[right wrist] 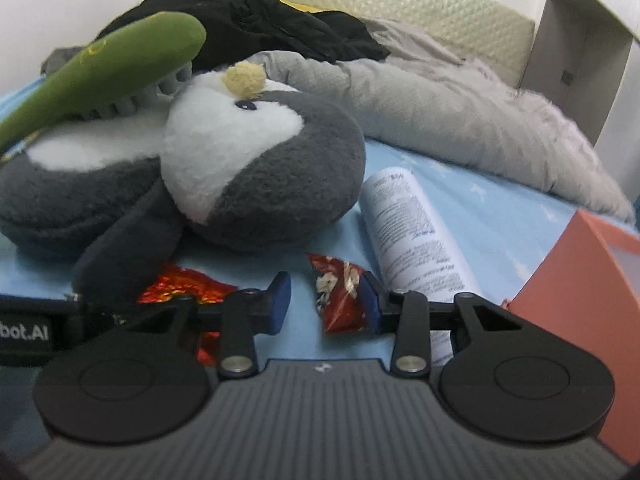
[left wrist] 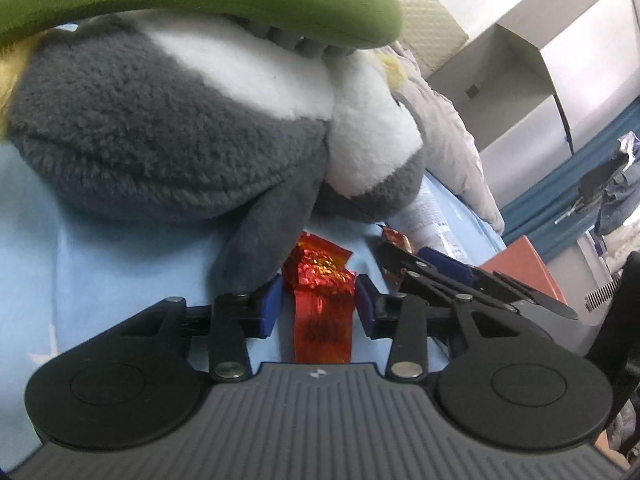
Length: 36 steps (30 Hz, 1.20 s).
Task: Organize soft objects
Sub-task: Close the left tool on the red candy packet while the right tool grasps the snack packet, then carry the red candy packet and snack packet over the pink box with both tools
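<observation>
A grey and white penguin plush lies on the light blue sheet, with a green plush resting across its belly. In the left wrist view my left gripper is low on the sheet below the penguin's flipper, its blue pads against both sides of a crumpled red foil wrapper. My right gripper is open around a smaller red snack wrapper, which touches only the right pad; bare sheet shows on its left. The right gripper also shows beside the left one.
A white printed tube lies right of the penguin's head. An orange box stands at the right edge. A grey padded jacket and a black garment lie behind, before a cream headboard. A grey carton stands beyond.
</observation>
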Each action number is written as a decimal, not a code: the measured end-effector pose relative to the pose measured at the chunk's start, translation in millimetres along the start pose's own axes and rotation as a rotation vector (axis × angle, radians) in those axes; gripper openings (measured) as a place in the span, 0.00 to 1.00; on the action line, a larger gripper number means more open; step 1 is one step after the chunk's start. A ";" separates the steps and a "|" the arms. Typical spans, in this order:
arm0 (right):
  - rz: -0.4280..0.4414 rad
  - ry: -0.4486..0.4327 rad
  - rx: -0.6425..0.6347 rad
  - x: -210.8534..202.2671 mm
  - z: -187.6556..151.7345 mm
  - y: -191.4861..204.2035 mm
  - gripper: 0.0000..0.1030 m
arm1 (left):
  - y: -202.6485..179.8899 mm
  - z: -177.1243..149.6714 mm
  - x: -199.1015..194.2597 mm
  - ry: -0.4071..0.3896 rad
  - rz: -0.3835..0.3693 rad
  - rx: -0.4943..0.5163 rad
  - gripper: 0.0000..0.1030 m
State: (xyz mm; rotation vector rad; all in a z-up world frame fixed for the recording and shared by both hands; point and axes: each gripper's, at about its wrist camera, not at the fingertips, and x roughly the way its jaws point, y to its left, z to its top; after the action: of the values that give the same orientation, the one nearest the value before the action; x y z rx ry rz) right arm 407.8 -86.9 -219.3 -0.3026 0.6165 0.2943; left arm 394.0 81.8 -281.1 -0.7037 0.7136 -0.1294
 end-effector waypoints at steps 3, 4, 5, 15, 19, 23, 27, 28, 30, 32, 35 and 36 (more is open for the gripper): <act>-0.016 0.013 0.005 6.7 1.5 -1.1 0.39 | 2.3 1.4 4.1 -0.016 -0.002 -0.046 0.41; -0.022 0.017 0.000 8.9 1.8 -1.7 0.40 | 1.9 1.6 5.0 -0.020 0.004 -0.047 0.39; -0.024 0.021 -0.006 10.4 1.8 -2.2 0.42 | 0.6 1.7 6.4 -0.021 0.015 -0.043 0.37; -0.016 0.044 0.043 10.5 1.3 -13.3 0.31 | -9.1 2.5 -0.4 -0.008 0.056 0.003 0.32; 0.000 0.050 0.063 0.3 -0.3 -14.5 0.30 | -16.5 2.1 -9.4 -0.010 0.069 0.019 0.28; 0.008 0.056 0.093 -13.9 -3.2 -19.2 0.29 | -25.0 1.7 -19.7 -0.008 0.092 0.049 0.23; 0.019 0.059 0.122 -31.0 -7.3 -21.8 0.27 | -32.6 -1.5 -32.4 -0.008 0.102 0.073 0.22; 0.021 0.059 0.128 -36.0 -8.3 -22.3 0.27 | -34.9 -2.3 -35.2 -0.008 0.108 0.077 0.22; 0.027 0.058 0.139 -45.0 -10.1 -23.4 0.27 | -40.4 -4.3 -39.9 -0.011 0.112 0.084 0.22; 0.031 0.059 0.143 -54.0 -12.2 -23.2 0.26 | -38.6 -8.0 -49.9 -0.015 0.115 0.085 0.22; 0.045 0.057 0.162 -67.6 -15.4 -24.6 0.26 | -40.5 -11.5 -60.4 -0.018 0.111 0.080 0.22; 0.047 0.057 0.164 -71.8 -16.4 -24.3 0.26 | -41.1 -13.4 -66.1 -0.019 0.112 0.087 0.22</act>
State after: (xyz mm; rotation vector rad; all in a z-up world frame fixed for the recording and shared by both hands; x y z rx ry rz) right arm 352.1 -127.9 -184.0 -0.1394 0.6999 0.2789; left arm 340.3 65.4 -225.6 -0.5798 0.7235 -0.0513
